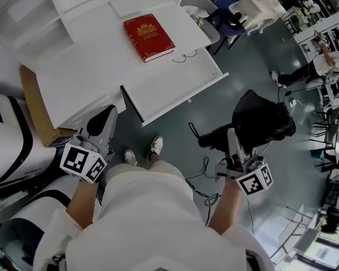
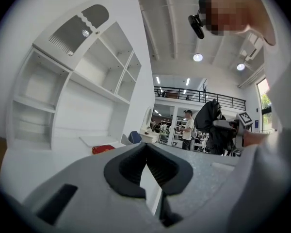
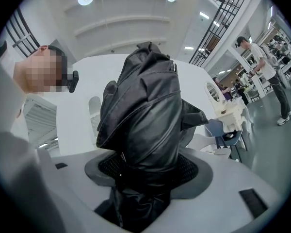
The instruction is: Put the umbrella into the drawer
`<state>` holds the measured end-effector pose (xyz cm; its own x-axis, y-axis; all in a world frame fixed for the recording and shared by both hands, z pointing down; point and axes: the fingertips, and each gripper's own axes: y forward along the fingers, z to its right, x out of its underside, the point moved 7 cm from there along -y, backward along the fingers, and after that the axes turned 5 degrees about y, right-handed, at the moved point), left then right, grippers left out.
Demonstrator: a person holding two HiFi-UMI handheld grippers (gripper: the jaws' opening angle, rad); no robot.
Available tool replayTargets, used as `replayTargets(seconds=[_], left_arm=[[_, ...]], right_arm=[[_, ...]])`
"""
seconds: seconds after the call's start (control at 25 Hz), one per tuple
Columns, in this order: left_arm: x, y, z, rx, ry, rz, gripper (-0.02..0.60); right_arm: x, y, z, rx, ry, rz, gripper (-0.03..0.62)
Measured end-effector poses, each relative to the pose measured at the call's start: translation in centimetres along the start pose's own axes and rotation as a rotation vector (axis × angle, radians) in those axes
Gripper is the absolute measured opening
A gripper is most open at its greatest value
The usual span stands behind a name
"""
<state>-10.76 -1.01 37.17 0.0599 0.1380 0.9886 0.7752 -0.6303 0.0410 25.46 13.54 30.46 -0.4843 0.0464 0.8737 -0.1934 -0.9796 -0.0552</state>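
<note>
A folded black umbrella hangs over the grey floor right of the desk, and my right gripper is shut on it. In the right gripper view the umbrella fills the middle, its fabric pinched between the right gripper's pads. The white desk's drawer stands pulled out toward me, to the left of the umbrella. My left gripper sits at the desk's near corner, left of the drawer. In its own view the left gripper has its tips together with nothing between them.
A red book lies on the white desk top, also seen as a red book under the white shelf unit. A blue chair stands behind the desk. Cables trail on the floor. A cardboard panel leans at the left.
</note>
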Motion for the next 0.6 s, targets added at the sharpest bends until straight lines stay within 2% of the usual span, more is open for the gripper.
replayTargets(seconds=[0.28, 0.6], left_arm=[[-2.6, 4.9, -0.4, -0.052, 0.046, 0.015, 0.014], [-2.7, 6.6, -0.6, -0.135, 0.048, 0.001, 0.015]], right_arm=[[-2.3, 4.8, 4.6, -0.061, 0.020, -0.007, 0.281], [-1.8, 9.0, 8.7, -0.101, 0.148, -0.026, 0.281]])
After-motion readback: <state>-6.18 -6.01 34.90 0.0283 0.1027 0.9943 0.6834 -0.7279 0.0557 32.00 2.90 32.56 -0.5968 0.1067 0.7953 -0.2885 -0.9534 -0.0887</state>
